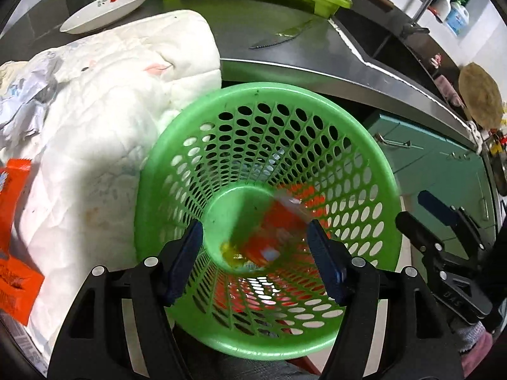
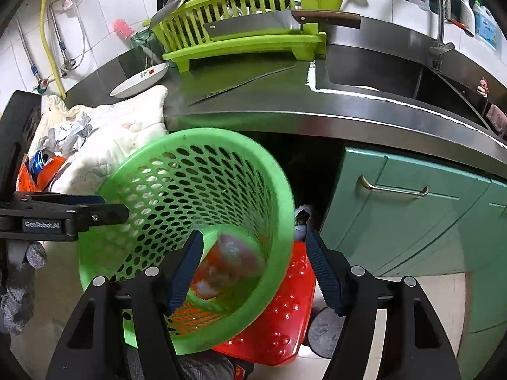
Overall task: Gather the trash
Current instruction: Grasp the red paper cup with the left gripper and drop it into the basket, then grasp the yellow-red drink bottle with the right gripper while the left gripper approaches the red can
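Note:
A green perforated basket (image 1: 374, 190) stands below the counter edge; it also shows in the right wrist view (image 2: 221, 145). A blurred orange wrapper (image 1: 272, 231) is inside it, near the bottom (image 2: 218, 269). My left gripper (image 1: 256, 253) is open and empty above the basket mouth. My right gripper (image 2: 253, 266) is open and empty over the basket's right rim; it shows at the right of the left wrist view (image 1: 443, 221). On a white cloth (image 1: 104, 126) lie crumpled paper (image 1: 22, 107), an orange packet (image 1: 12, 253) and a blue can (image 2: 39, 161).
The steel counter (image 1: 285, 44) carries a white dish (image 1: 107, 9), a knife (image 1: 279, 38) and a green dish rack (image 2: 240, 22) with a cleaver (image 2: 253, 23). A sink (image 2: 380, 69) is right. Teal cabinet doors (image 2: 412, 221) and a red stool (image 2: 282, 316) are beneath.

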{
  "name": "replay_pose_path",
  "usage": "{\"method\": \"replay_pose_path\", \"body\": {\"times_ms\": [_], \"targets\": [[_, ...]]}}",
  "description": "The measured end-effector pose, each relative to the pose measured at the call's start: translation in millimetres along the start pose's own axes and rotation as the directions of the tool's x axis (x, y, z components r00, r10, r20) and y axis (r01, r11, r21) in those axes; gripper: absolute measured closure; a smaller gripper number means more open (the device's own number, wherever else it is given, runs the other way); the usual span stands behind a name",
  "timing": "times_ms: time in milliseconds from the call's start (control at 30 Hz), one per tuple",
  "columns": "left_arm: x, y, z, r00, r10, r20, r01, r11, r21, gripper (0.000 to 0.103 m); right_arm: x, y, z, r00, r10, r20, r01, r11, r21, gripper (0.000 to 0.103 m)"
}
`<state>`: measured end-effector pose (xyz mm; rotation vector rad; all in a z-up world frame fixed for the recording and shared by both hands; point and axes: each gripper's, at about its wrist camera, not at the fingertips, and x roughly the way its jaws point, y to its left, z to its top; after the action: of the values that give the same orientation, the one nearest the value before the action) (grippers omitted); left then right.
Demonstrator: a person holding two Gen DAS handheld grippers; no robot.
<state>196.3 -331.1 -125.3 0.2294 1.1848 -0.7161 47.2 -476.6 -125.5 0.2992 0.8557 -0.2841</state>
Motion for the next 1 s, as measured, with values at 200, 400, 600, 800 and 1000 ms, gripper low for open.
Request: {"method": "replay_pose_path", "body": {"times_ms": [200, 400, 600, 800, 1000], "targets": [[-37, 4, -22, 0.997, -0.005, 0.077, 0.006, 1.0, -0.008, 0.036, -11, 16, -3, 1.0, 0.028, 0.007, -0.028, 0.999, -0.026, 0.038], [-86, 14, -52, 0.985, 0.012, 0.172, -0.005, 0.999, -0.042, 0.036, -31, 46, -4, 0.997, 0.067, 0.042, -0.064, 0.996, -0.068, 0.037], [-134, 27, -83, 0.965, 0.058, 0.256, -0.04, 0.996, -0.074, 0.036, -53, 87, -5, 0.991, 0.116, 0.071, -0.106, 0.986, -0.131, 0.036], [-174, 52, -113, 0.94, 0.123, 0.319, -0.082, 0.987, -0.141, 0.036, -70, 132, -6, 0.984, 0.157, 0.083, -0.137, 0.969, -0.206, 0.034], [-209, 92, -145, 0.912, 0.217, 0.348, -0.135, 0.96, -0.246, 0.035, -77, 176, -9, 0.976, 0.202, 0.078, -0.174, 0.946, -0.273, 0.031]]}}
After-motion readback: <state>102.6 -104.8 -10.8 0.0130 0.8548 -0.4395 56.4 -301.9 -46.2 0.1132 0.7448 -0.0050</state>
